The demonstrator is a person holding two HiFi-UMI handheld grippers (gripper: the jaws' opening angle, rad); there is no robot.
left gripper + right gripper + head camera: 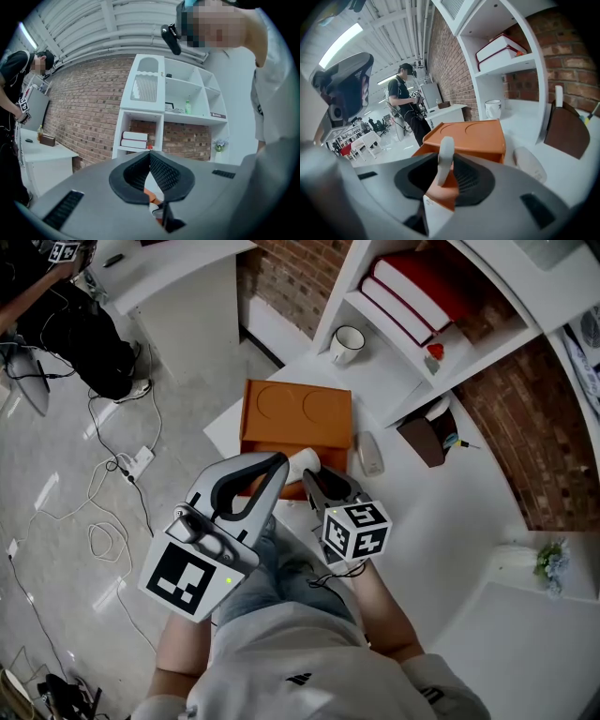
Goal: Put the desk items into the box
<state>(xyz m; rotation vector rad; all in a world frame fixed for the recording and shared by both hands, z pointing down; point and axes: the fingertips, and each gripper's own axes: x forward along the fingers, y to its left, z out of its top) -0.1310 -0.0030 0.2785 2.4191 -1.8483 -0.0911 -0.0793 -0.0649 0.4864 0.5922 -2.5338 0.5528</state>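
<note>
Right gripper (449, 174): clamped on a slim white item (446, 152), which stands upright between the pads with its long axis rising out of the jaws.
Left gripper (150, 158): pinched shut on nothing, held level just left of the right one.
Box (298, 416): orange, on the white desk (450, 521), directly far of both grippers.
Deciding relation: held item at the box's near edge, with the box ahead of and below the jaw tips. Right hand plainly the nearer one, since it carries the load.
Box contents: flat top panel with two round recesses, both bare. A lower orange part shows near, under the jaws, with its inside hidden by the grippers.
Beside the box: a pale mouse-shaped item (370, 454) lying just right of it, long axis near to far.
Farther right: a brown holder (427, 435) with a pen sticking out.
Shelf beyond: a mug (349, 343) and red-and-white books (412, 289), well apart from the box.
Likely step: lowering the white item into the box, then letting go.
Risk: tall thin item tipping once released.
</note>
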